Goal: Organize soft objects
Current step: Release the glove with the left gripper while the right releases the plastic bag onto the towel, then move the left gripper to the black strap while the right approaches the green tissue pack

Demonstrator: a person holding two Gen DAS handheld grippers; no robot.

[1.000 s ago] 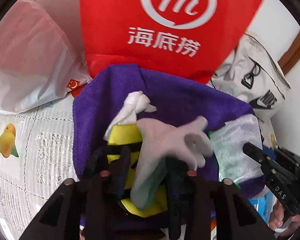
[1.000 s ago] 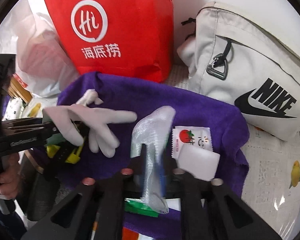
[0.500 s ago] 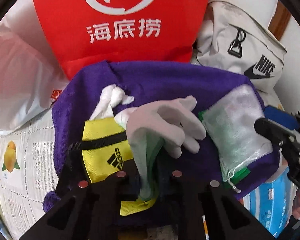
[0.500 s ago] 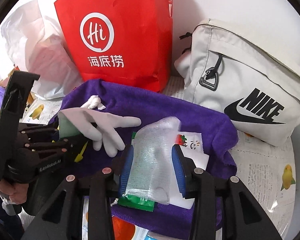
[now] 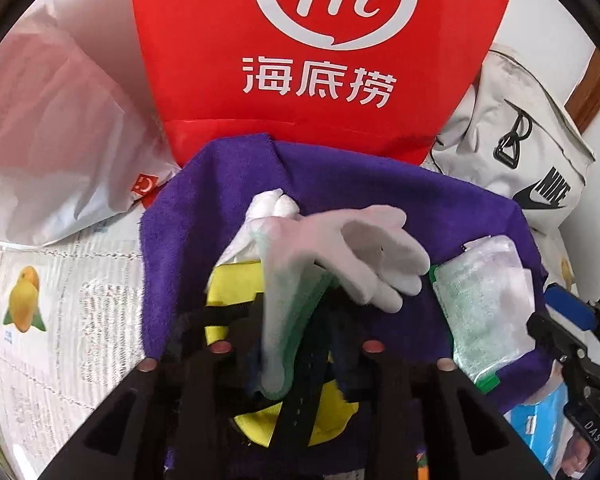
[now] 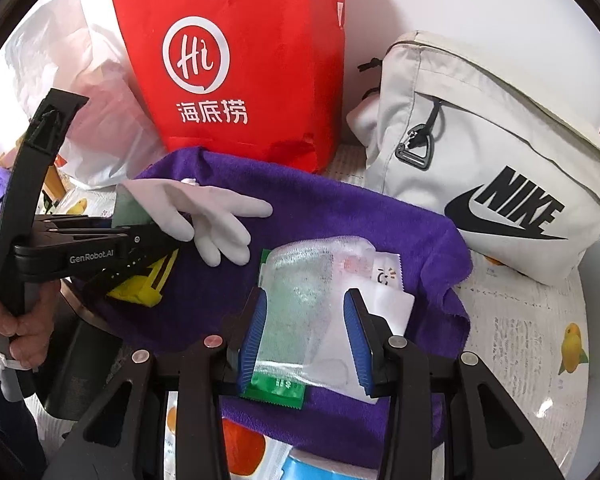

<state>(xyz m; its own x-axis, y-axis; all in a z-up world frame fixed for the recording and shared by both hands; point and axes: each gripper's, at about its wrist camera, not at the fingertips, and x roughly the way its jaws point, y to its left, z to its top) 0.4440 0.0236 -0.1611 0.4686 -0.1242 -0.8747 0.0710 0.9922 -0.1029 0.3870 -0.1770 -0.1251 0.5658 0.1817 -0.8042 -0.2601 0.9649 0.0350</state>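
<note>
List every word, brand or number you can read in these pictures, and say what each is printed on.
"Hi" and "海底捞": red paper bag.
"NIKE": beige bag.
"GenRobot.AI": left gripper.
"DAS": right gripper's side.
Newspaper text, sachet print: too small to read.

Both grippers are black plastic: the right gripper [image 6: 306,338] has ribbed blue pads [image 6: 253,338] and round copper-coloured screws; the left gripper [image 6: 168,240] bears white "GenRobot.AI" lettering, its grey handle gripped by a hand [image 6: 18,332]
</note>
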